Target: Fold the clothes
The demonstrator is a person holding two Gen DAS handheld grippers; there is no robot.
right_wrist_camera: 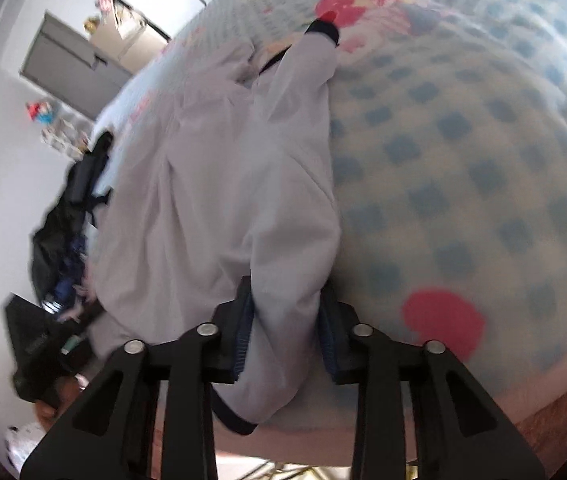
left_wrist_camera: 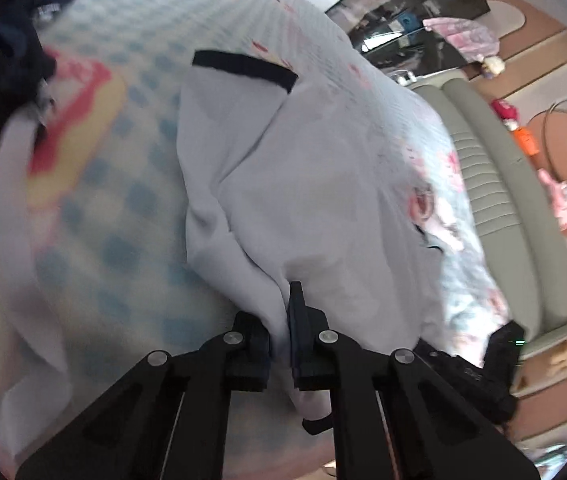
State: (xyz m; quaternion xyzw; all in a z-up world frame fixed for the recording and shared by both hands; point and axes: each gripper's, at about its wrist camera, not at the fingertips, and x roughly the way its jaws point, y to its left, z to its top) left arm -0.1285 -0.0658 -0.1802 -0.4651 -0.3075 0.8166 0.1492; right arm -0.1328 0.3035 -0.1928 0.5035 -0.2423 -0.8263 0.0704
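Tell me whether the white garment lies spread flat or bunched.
Bunched. The white garment is gathered into creases, pinched by the left tool and the right tool over the checked blanket.

The left tool point(left_wrist_camera: 281, 320) is matte black all over: two angular linkage arms fan out from the near edge of its view, each with long slot-shaped cut-outs through its flat faces. Four round silver pivot pins sit in a shallow arc across the arms, two on each side. The arms end in blocky black fingers point(left_wrist_camera: 251, 344) with stepped edges; the right one rises to a narrow pointed tip with a dark blue-grey inner face.

The right tool point(right_wrist_camera: 287, 320) has the same build, with black slotted arms and four silver pins, but its pads point(right_wrist_camera: 245, 328) are clearly ribbed blue strips lining the inner faces of both fingers.
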